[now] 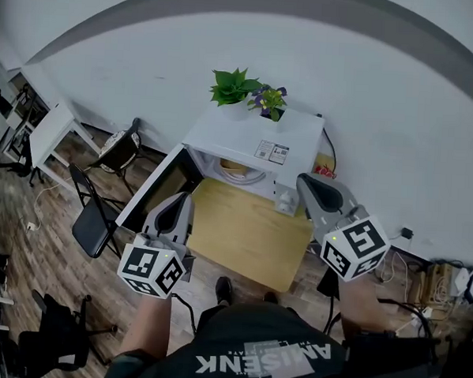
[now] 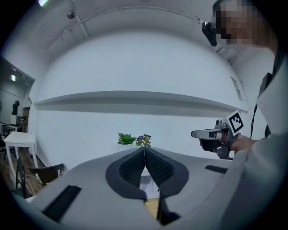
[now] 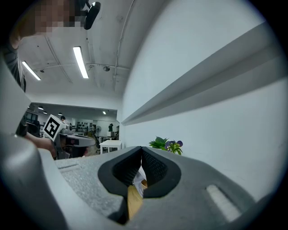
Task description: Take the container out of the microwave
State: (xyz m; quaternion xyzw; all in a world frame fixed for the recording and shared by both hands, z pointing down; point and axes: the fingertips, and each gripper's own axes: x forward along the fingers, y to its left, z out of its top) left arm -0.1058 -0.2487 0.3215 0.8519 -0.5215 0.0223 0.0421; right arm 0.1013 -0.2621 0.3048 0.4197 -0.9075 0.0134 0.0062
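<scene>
Both tongs are up and level, side by side in front of the person. Left gripper is pinched right together, pads meeting, nothing between them. Right gripper is the same: tips touching, empty. They're well apart from each other, one either side of the wooden table, both aimed at the far end where the white microwave sits against the wall. Its door hangs wide open to the left, just beyond the left gripper's nose. And there's the container, a pale bowl-like thing, inside the cavity on the turntable, untouched. Two potted plants stand on the microwave's roof.

So the reach hasn't started, by my reading. Trouble spots? With both sets of jaws closed, going in like this would only shove the container deeper or tip it, so they need to spread first. That open door is close on the left side, and a wide swing could clip it. The opening looks low, too. Lift too early and the container's rim catches the top edge, and a knock on the casing could set those plants rocking.
</scene>
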